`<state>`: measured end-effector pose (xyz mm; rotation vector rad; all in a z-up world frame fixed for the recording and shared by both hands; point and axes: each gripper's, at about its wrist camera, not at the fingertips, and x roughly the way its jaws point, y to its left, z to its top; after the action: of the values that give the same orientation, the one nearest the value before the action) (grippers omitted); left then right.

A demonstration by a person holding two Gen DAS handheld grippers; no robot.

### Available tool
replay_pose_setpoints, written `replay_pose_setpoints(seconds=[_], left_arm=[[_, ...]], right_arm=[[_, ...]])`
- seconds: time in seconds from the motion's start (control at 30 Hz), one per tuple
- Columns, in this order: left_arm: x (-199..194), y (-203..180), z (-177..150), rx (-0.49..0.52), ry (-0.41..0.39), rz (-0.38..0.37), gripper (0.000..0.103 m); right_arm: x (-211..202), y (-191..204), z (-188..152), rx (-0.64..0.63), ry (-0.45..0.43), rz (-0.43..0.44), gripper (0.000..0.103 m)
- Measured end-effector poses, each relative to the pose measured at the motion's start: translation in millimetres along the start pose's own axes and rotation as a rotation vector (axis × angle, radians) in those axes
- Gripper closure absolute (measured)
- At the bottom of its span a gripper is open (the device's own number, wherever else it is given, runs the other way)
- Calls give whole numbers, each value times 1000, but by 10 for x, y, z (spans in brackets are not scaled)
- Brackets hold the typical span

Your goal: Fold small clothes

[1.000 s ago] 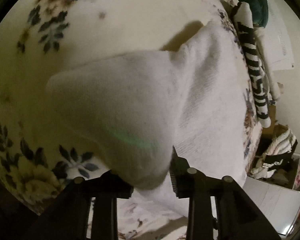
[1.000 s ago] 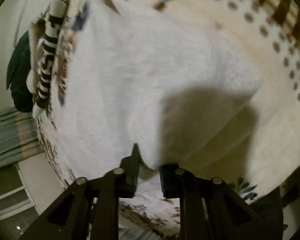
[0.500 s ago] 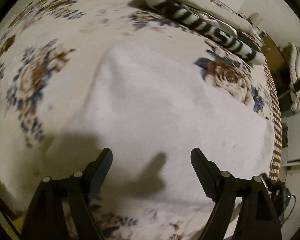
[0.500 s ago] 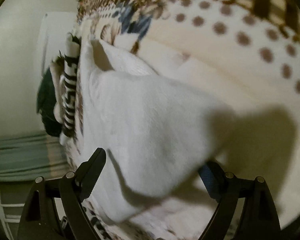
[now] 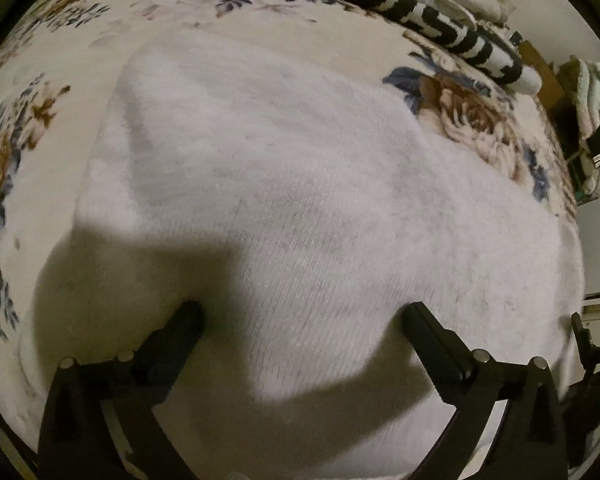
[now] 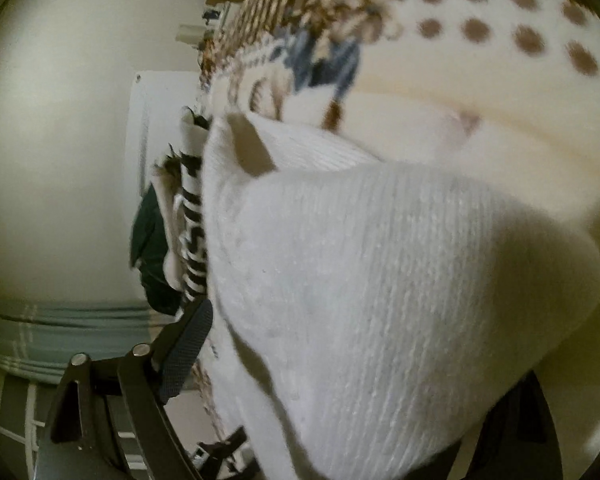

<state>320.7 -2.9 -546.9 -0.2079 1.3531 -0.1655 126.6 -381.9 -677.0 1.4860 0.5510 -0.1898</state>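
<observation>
We have the sock (image 5: pixel 300 200) folded flat on the bed (image 5: pixel 52 60); left claw (image 5: pixel 300 316) just opened wide, right claw (image 6: pixel 360 360) narrowing, ungripped; striped socks (image 5: pixel 420 8) at one o'clock remain.

Your white garment (image 5: pixel 284 184) is a soft knitted cloth, finely ribbed, matt and slightly fuzzy. It lies on a bed cover (image 5: pixel 228 12) of plush printed fabric, matt, with floral pattern. The black-and-white item (image 5: pixel 420 12) beyond looks knitted too. Your left tool (image 5: pixel 300 320) is matt black plastic with bright metal pins; the right tool's finger (image 6: pixel 188 344) carries a dimpled pad.
</observation>
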Motion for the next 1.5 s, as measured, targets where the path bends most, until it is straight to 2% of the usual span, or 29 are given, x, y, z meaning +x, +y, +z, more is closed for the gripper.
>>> replay_pose_setpoints(seconds=[0.03,0.17,0.2,0.23,0.27,0.33,0.37,0.5,0.6,0.63,0.7,0.77,0.83,0.97,1.03,1.07,1.1,1.17,1.2,1.23,1.3,1.4,1.47,1.5], left_arm=[[33,-19,22,-3,3,12,0],[88,-43,46,-22,-2,41,0],[90,-60,43,-22,-7,51,0],[96,-71,41,-20,-8,57,0],[100,-82,48,-17,-1,60,0],[79,-84,61,-18,17,56,0],[54,-81,61,-21,19,50,0],[-192,4,42,-61,-11,11,0],[-464,202,-21,-107,-57,13,0],[-575,326,-55,-129,-73,22,0],[-731,586,-91,-170,-96,41,0],[-883,915,-150,-237,-113,65,0],[-997,1244,-281,-322,-123,89,0],[-1119,1817,-547,-461,-131,148,0],[-1125,2049,-706,-508,-118,180,0],[-1113,2130,-771,-533,-106,188,0],[-1117,2186,-837,-556,-103,188,0],[-1155,2290,-959,-599,-106,177,0],[-1183,2323,-980,-606,-108,174,0],[-1218,2339,-999,-612,-114,167,0],[-1274,2291,-980,-621,-124,129,0],[-1366,2089,-853,-617,-154,29,0],[-1406,1847,-686,-582,-169,-35,0],[-1419,1742,-616,-564,-175,-63,0]], right_arm=[[42,25,1,-6,7,12,43],[204,43,40,-1,12,-2,43],[235,37,53,0,12,-9,47],[242,39,71,1,10,-30,59],[248,49,82,3,7,-42,65],[212,110,78,-4,-1,-74,73],[197,170,72,-19,-3,-87,74],[134,663,-26,-149,-22,-142,76],[192,1237,-230,-359,-22,-211,77],[285,1517,-380,-475,-11,-247,77],[457,1862,-617,-630,9,-296,77],[730,2221,-1103,-852,51,-345,77],[968,2388,-1526,-1004,102,-362,77],[1495,2442,-2511,-1292,217,-393,77],[1818,2271,-3050,-1434,329,-447,77],[1889,2150,-3236,-1466,386,-477,77],[1973,2042,-3392,-1486,442,-513,75],[1940,1950,-3589,-1511,506,-533,64],[1897,1988,-3613,-1494,543,-499,51],[1824,2044,-3580,-1437,614,-432,32],[1673,2195,-3369,-1292,738,-326,19],[1372,2321,-3095,-1147,800,-245,19],[1203,2423,-2844,-1105,762,-280,17],[1148,2429,-2622,-1089,730,-331,17]])
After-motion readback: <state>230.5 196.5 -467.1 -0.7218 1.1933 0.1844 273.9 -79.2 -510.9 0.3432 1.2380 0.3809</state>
